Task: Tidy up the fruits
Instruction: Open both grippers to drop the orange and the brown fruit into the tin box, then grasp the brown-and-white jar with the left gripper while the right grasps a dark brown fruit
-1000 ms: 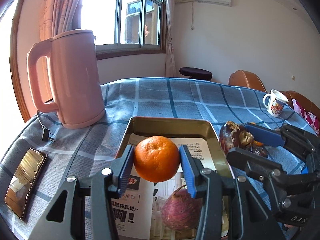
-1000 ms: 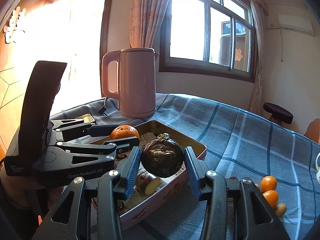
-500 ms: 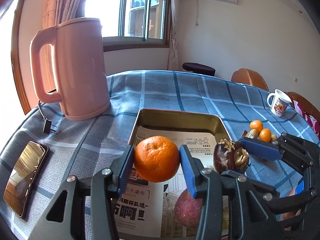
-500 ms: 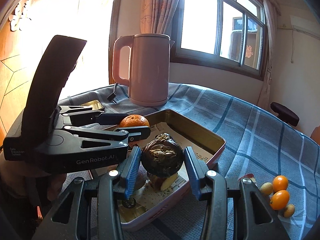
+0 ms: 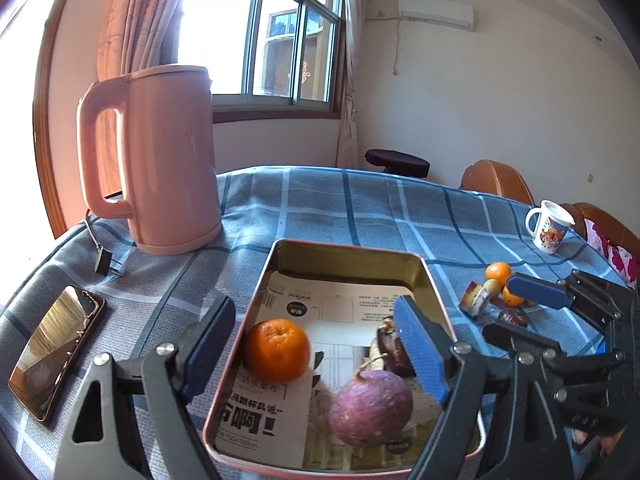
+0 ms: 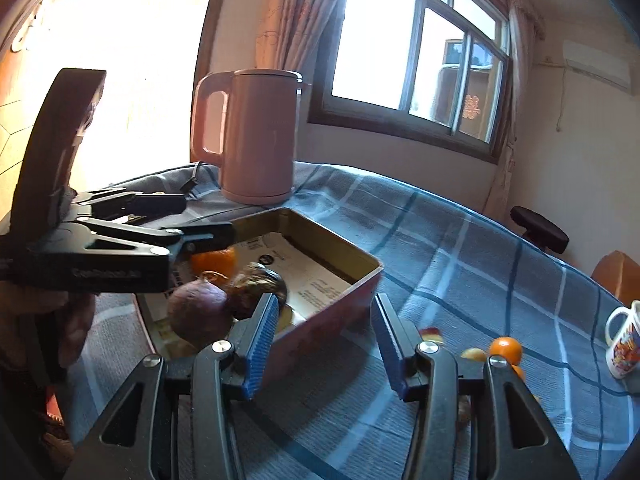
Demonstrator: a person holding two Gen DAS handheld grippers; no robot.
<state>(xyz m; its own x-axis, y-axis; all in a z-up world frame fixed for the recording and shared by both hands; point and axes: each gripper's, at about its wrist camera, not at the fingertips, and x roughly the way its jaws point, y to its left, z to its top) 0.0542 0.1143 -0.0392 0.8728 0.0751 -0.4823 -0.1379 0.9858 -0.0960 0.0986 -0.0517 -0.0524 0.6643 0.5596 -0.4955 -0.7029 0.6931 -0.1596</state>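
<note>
Left tool (image 5: pixel 316 344) just opened, orange (image 5: pixel 277 355) dropped into tin (image 5: pixel 344 249); right tool (image 6: pixel 325 340) opening, dark fruit (image 6: pixel 258 288) released.

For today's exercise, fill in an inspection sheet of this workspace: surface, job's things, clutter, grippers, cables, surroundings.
Surface: round table under a blue checked cloth.
Job's things: orange, purple round fruit and dark wrinkled fruit lie in the paper-lined tin tray; small oranges remain on the cloth.
Clutter: pink kettle, phone, mug, wrappers.
Grippers: left gripper and right gripper open, both just opening, nothing between the pads.
Cables: kettle cord and plug.
Surroundings: window, curtains, chairs.
</note>
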